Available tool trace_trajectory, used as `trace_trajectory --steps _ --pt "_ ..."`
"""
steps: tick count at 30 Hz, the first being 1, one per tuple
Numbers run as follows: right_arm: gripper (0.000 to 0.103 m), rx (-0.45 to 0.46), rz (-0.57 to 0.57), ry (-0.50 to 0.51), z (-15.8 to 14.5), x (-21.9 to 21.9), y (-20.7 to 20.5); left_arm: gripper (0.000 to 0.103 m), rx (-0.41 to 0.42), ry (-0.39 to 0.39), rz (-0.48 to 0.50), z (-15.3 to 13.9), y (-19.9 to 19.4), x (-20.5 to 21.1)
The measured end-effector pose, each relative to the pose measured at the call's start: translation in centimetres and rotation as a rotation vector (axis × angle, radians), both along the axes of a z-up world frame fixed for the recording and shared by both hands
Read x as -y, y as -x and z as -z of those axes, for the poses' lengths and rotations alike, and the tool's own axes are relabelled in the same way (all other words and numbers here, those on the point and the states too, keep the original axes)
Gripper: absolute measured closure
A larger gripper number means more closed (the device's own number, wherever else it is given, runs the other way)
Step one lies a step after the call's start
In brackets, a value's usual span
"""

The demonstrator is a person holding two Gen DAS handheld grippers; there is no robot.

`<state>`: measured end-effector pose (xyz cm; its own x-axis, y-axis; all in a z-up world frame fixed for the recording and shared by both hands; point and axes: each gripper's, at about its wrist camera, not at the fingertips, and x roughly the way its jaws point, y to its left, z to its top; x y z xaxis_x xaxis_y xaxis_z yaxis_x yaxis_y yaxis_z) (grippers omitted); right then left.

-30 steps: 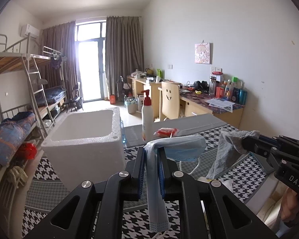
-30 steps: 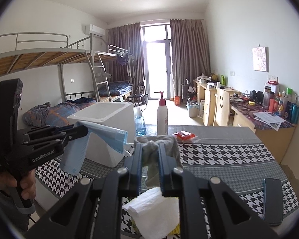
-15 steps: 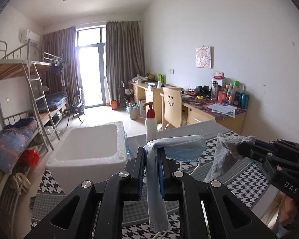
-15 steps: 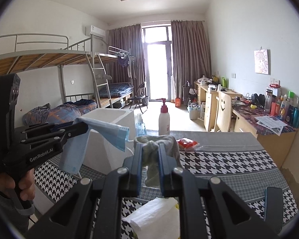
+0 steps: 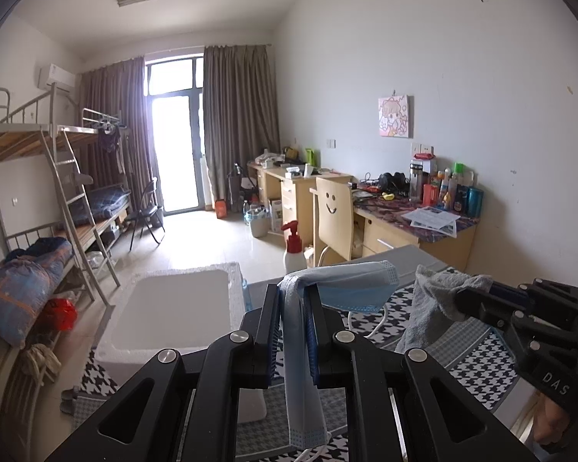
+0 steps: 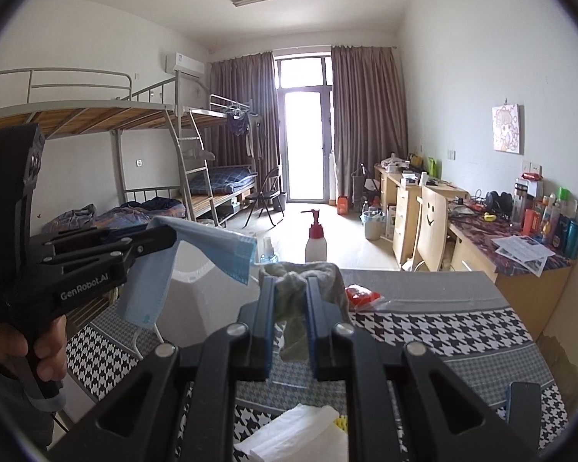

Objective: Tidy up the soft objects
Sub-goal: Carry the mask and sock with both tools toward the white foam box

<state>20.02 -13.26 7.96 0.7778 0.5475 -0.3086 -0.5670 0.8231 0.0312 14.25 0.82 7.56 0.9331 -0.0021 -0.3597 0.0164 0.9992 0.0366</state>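
Below, the houndstooth tabletop (image 6: 424, 325) carries a white foam box (image 5: 173, 308); above it the left gripper (image 5: 292, 331) pinches a blue face mask (image 5: 350, 285), the right gripper (image 6: 291, 321) a grey cloth (image 6: 300, 275).

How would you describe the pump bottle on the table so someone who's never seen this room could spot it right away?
Start at the table with the houndstooth cloth in the middle of the room. At its far edge, beside the white foam box, stands the pump bottle. It is the only tall upright thing there, white with a red pump top, next to a smaller clear bottle.
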Motion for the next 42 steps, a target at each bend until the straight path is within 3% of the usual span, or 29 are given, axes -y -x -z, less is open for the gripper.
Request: trace_trajectory --steps 18,32,42 --pt "0.086 0.03 -0.037 0.018 -1.9 -1.5 -1.4 0.089 0.011 -0.003 -0.065 -2.1 -2.4 -2.4" --pt "0.086 0.045 -0.072 0.048 -3.5 -3.8 -2.5 0.09 0.01 -0.008 -0.218 -3.6 -4.8 -6.3" --pt "0.086 0.038 -0.094 0.046 -4.1 -4.9 -3.3 0.09 -0.067 -0.003 -0.338 -2.2 -7.8 -10.0"
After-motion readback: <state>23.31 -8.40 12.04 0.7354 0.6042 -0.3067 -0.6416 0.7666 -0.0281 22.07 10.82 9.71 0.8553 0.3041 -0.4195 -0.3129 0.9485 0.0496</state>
